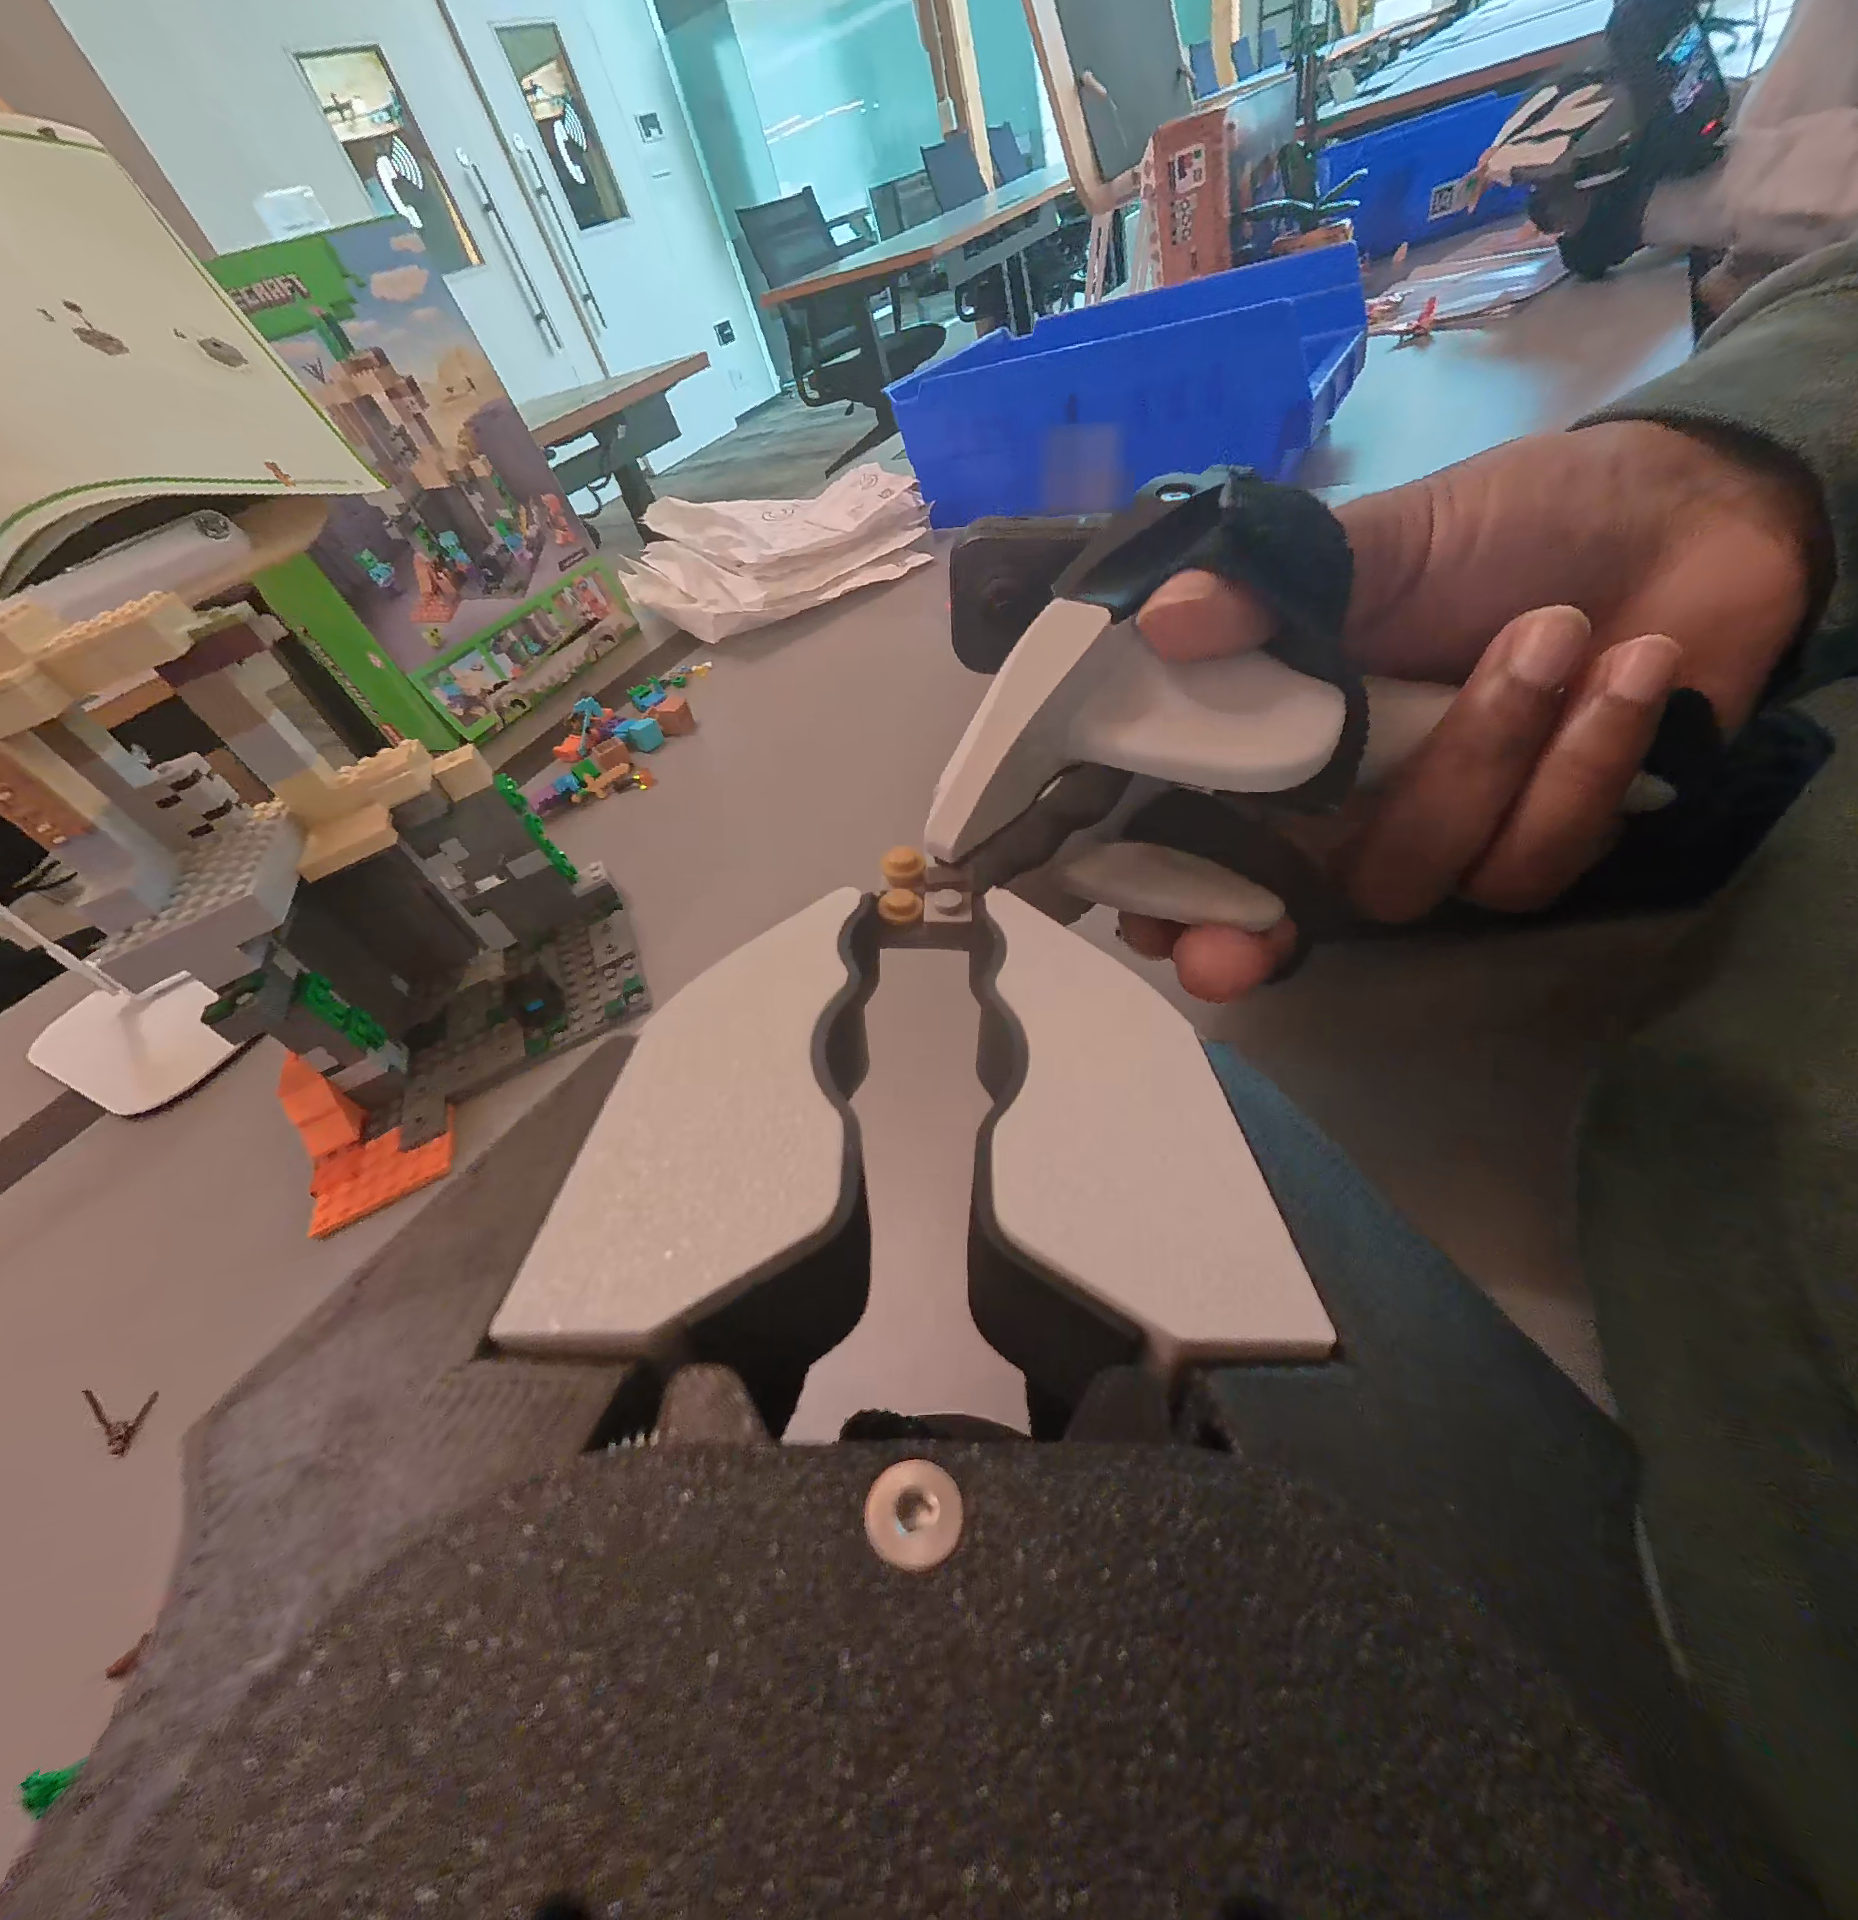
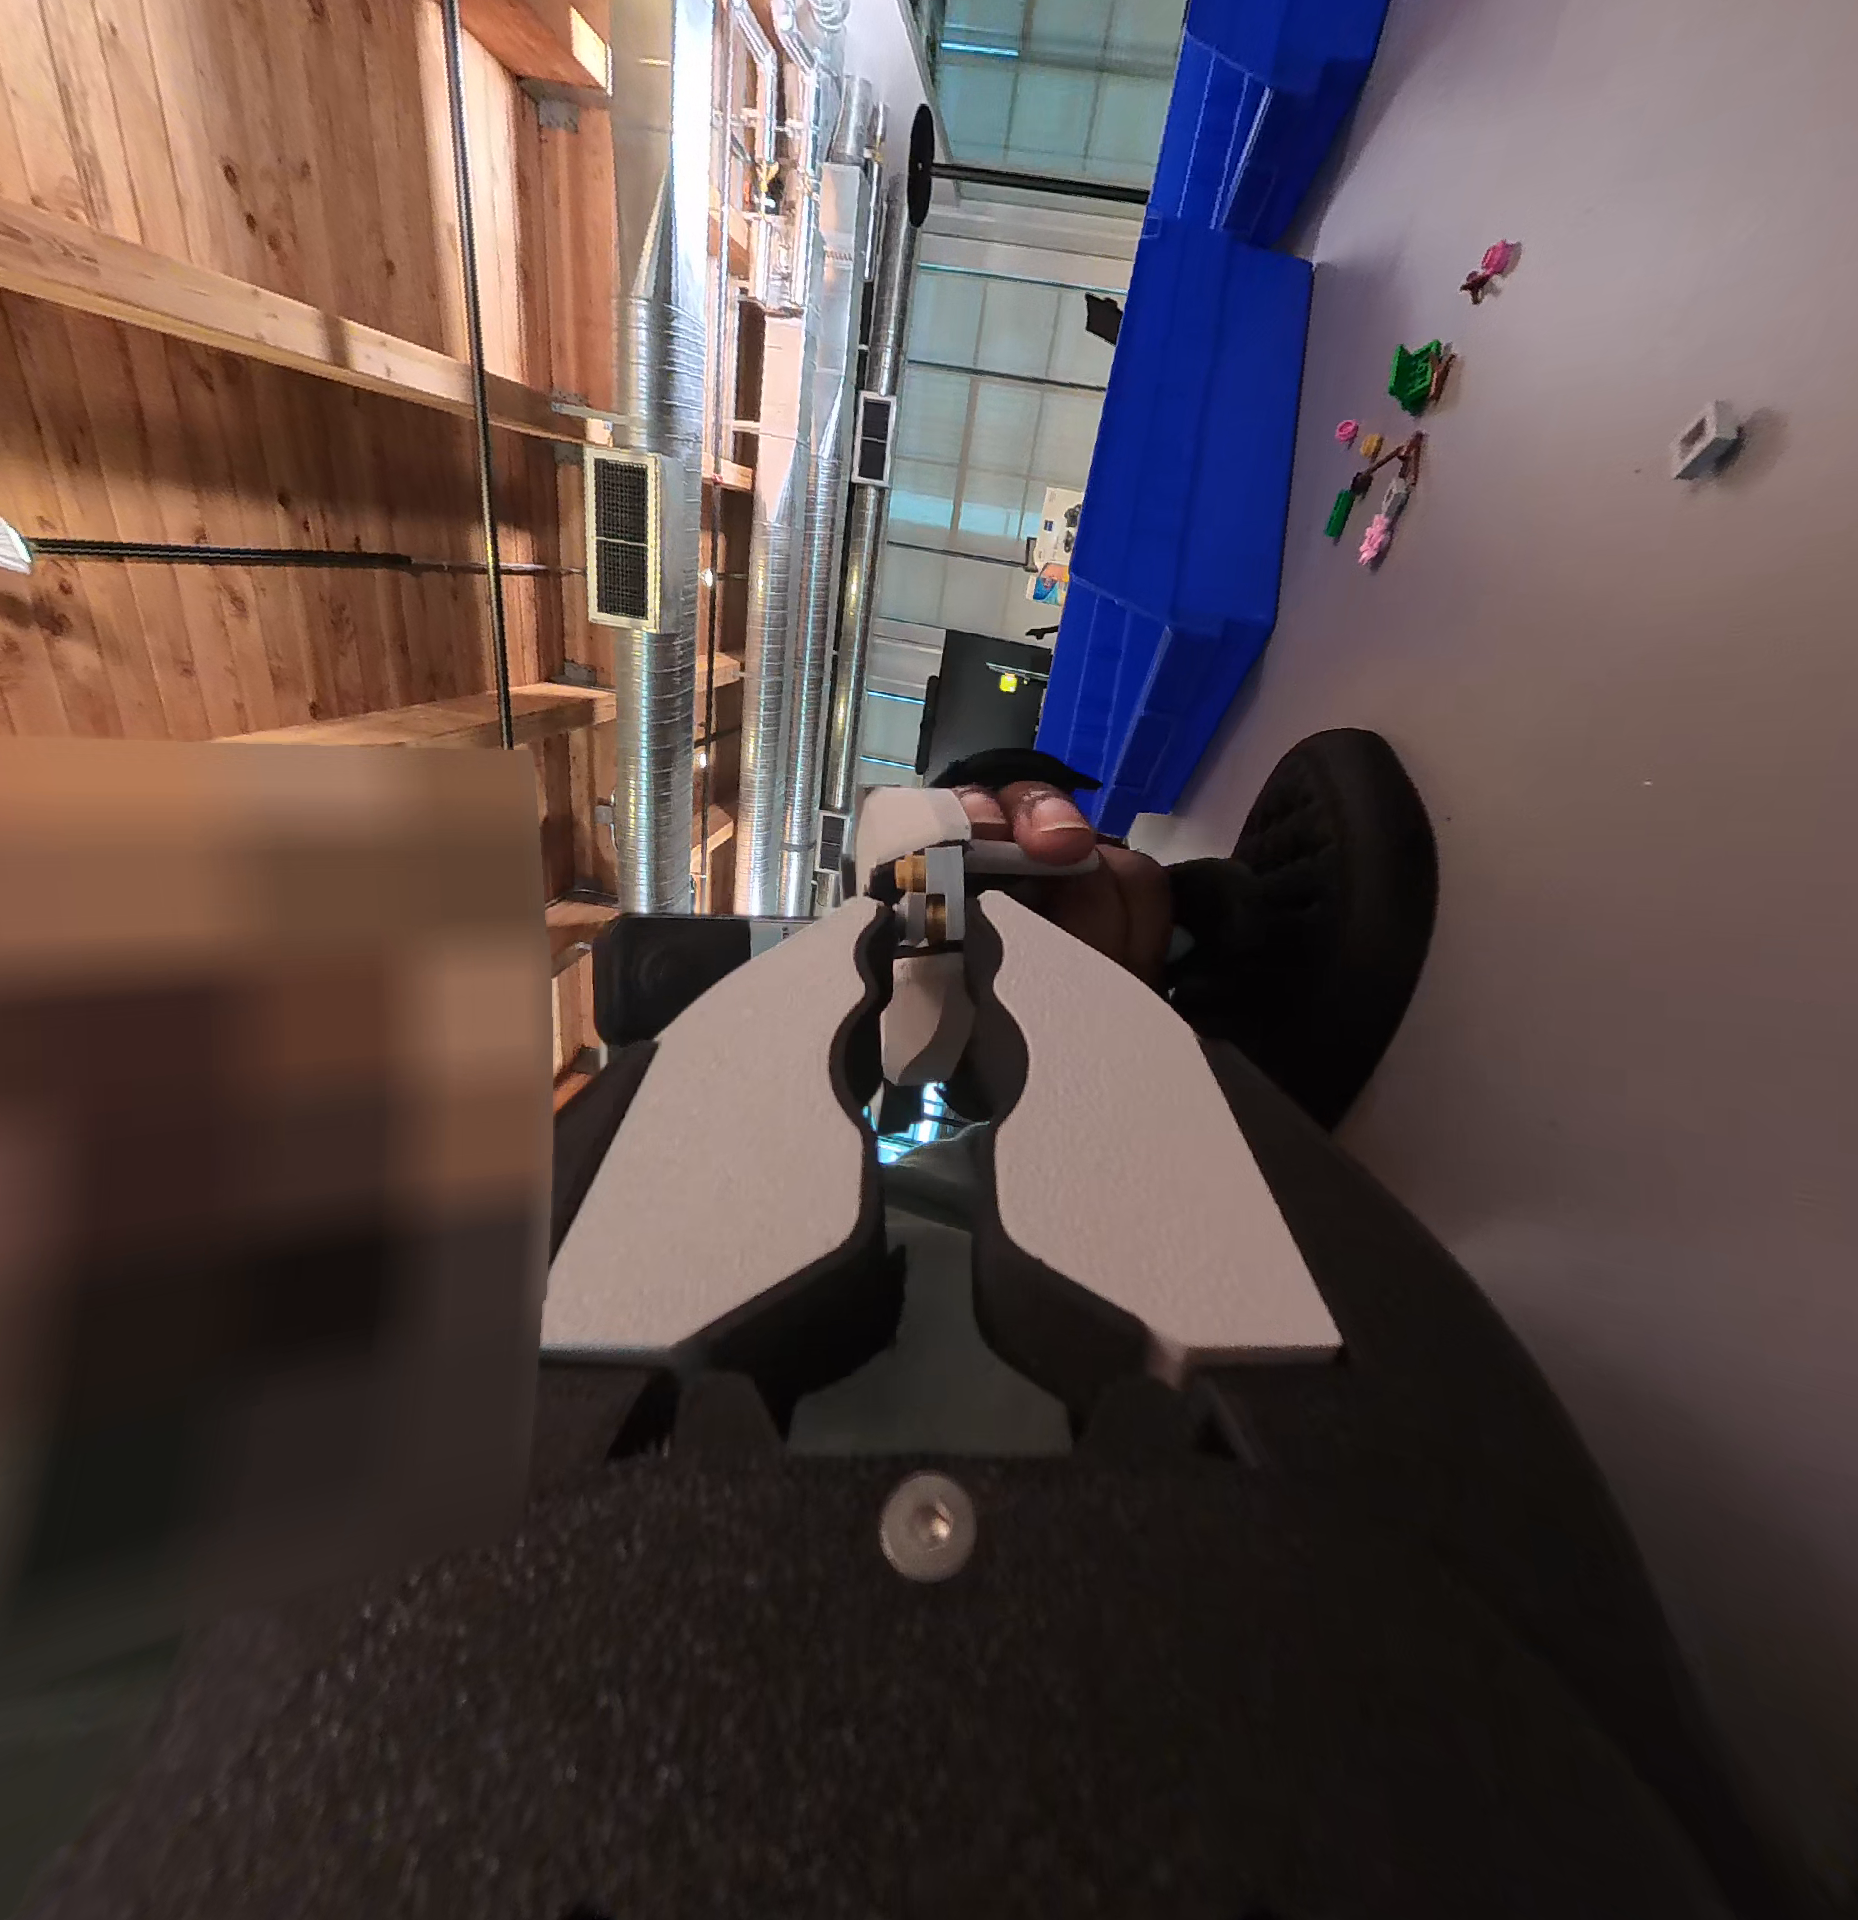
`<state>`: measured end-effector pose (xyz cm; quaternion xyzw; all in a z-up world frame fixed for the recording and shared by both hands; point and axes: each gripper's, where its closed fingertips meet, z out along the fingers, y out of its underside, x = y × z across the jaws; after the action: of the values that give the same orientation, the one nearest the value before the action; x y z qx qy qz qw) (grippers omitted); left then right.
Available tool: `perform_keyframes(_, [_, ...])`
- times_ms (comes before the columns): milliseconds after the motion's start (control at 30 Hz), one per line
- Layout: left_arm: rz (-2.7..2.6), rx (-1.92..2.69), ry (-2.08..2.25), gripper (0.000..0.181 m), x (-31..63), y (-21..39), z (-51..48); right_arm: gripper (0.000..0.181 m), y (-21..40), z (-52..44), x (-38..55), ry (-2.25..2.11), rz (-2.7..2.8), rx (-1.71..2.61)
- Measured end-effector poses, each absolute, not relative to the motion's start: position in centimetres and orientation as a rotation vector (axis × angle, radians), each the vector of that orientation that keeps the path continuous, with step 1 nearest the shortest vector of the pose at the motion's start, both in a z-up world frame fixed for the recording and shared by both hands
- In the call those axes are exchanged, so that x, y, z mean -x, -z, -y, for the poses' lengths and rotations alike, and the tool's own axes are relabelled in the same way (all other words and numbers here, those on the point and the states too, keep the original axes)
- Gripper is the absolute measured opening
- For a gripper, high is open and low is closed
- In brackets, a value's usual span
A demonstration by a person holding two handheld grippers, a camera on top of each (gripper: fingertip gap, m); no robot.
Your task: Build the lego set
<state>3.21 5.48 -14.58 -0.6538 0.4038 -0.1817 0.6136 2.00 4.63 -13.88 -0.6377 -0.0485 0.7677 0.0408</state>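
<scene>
**Two hand-held grippers meet on one small brick piece**

On the grey worktop (image 1: 800, 707), from left: one part-built lego model (image 1: 385, 894), one set box (image 1: 468, 582), one heap of loose bricks (image 1: 618, 743), one stack of paper bags (image 1: 790, 551), one blue bin (image 1: 1133, 405). The left hand-held gripper (image 1: 922, 920) is closed to a narrow gap, pinching one small grey plate (image 1: 940, 906) carrying two tan round studs (image 1: 901, 883). The right hand-held gripper (image 1: 951, 854), nearly closed, touches the plate's top; whether it grips, I cannot tell.
</scene>
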Motion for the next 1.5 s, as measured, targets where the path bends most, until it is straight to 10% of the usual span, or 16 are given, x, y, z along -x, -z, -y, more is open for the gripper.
perform_keyframes(933, [-0.807, 1.542, 0.522, 0.016, -2.5, 13.6, -5.6, 0.031, 13.1, -4.4, -1.7, -2.326, 0.137, 1.813])
perform_keyframes(1500, [-0.824, 1.619, 0.586, 0.016, -2.4, 15.5, -6.0, 0.0, 16.1, -15.0, -8.3, -0.94, 1.253, 1.949])
